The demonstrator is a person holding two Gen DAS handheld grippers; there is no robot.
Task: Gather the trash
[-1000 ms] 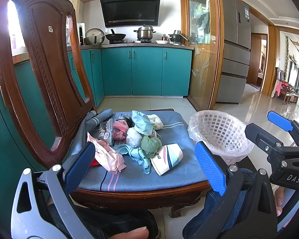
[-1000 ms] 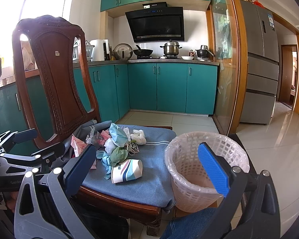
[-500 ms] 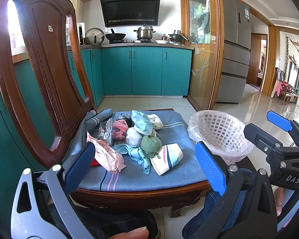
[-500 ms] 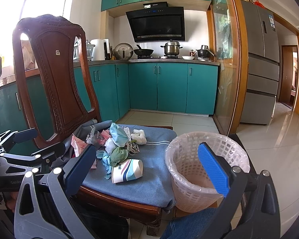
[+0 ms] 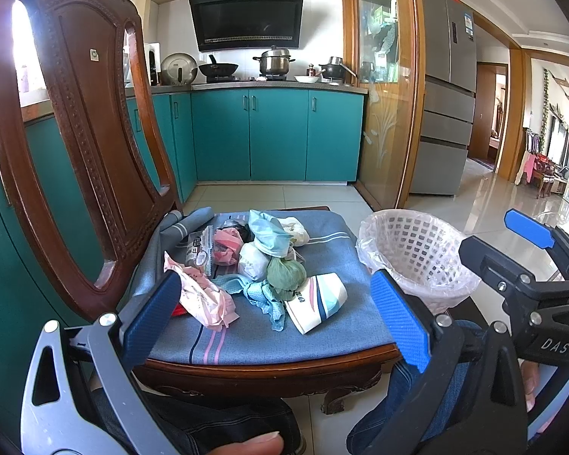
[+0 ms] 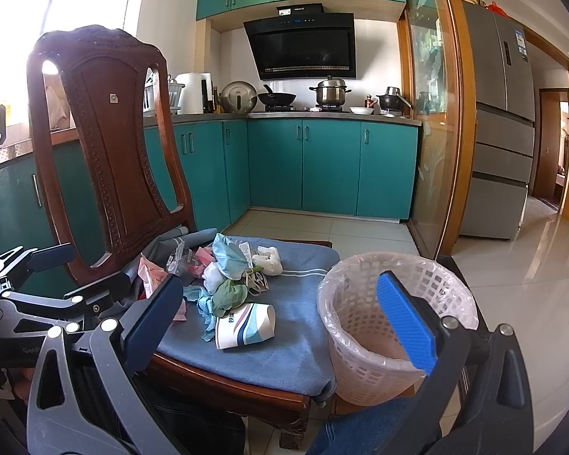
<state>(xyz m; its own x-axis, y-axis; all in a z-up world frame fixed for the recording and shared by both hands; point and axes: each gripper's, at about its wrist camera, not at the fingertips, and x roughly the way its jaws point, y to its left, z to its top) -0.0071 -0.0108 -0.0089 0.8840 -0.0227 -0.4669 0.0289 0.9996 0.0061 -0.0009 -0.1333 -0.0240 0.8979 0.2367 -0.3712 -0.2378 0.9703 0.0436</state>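
A pile of trash lies on the blue seat cushion [image 5: 315,322] of a wooden chair: a pink wrapper [image 5: 205,295], a striped paper cup [image 5: 316,301] on its side, a green wad [image 5: 286,275], a light blue bag [image 5: 267,233] and crumpled tissues. A white lattice bin [image 5: 417,250] with a plastic liner stands right of the chair. My left gripper [image 5: 277,318] is open and empty, short of the pile. My right gripper [image 6: 280,318] is open and empty, in front of the cup [image 6: 246,324] and bin [image 6: 383,314].
The chair's tall carved back [image 5: 76,121] rises at the left. Teal kitchen cabinets [image 5: 277,132] and a stove with pots stand behind. A grey fridge [image 5: 447,113] is at the right. Tiled floor [image 6: 531,265] spreads to the right. My knees show below the grippers.
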